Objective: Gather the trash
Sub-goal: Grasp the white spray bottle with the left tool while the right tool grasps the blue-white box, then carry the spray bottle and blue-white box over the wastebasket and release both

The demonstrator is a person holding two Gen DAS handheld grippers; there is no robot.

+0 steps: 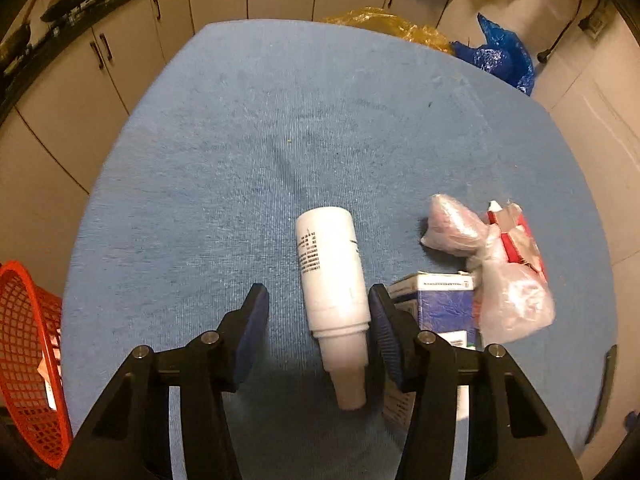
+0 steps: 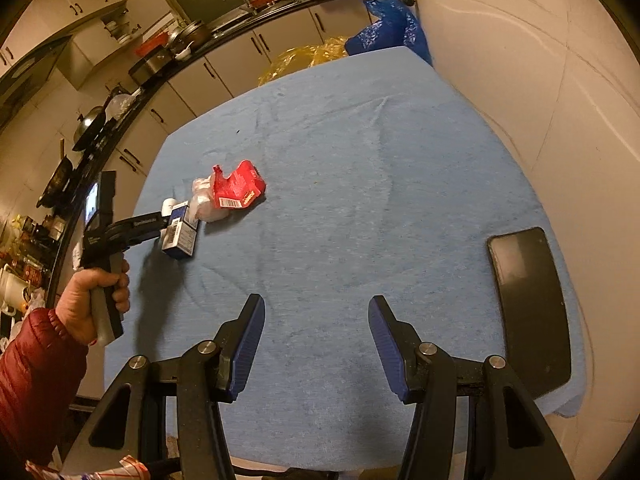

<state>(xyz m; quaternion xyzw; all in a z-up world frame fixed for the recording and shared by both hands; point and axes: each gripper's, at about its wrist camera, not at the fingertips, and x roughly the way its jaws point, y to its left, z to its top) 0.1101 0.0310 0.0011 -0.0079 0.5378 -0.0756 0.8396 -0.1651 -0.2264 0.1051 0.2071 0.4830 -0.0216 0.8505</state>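
We see the worktop [image 2: 360, 200] under its blue cloth filling most of both views, wide and bare through its middle and far end, so there's plenty of room out there. The wall [image 2: 540, 60] runs close along one long edge; cabinets [image 1: 120, 60] line the far side, with yellow [image 1: 384, 26] and blue bags [image 1: 500, 56] behind the far corner. A red mesh basket [image 1: 28, 360] sits just off the near edge beside our left gripper [image 1: 318, 300]. A black phone [image 2: 532, 308] lies flat by the wall-side edge, near our right gripper [image 2: 316, 304], whose fingers hang spread apart over bare cloth, holding nothing. Now the trash, clustered toward the cabinet-side edge: a white bottle [image 1: 332, 272] lies on its side, cap towards us, between the left fingers, which are parted around it; the one nearest the carton looks to touch the bottle, the other stands clear. Just beside it, a blue-and-white carton [image 1: 444, 304], then a crumpled clear plastic bag [image 1: 508, 300] touching a red packet [image 1: 520, 240].
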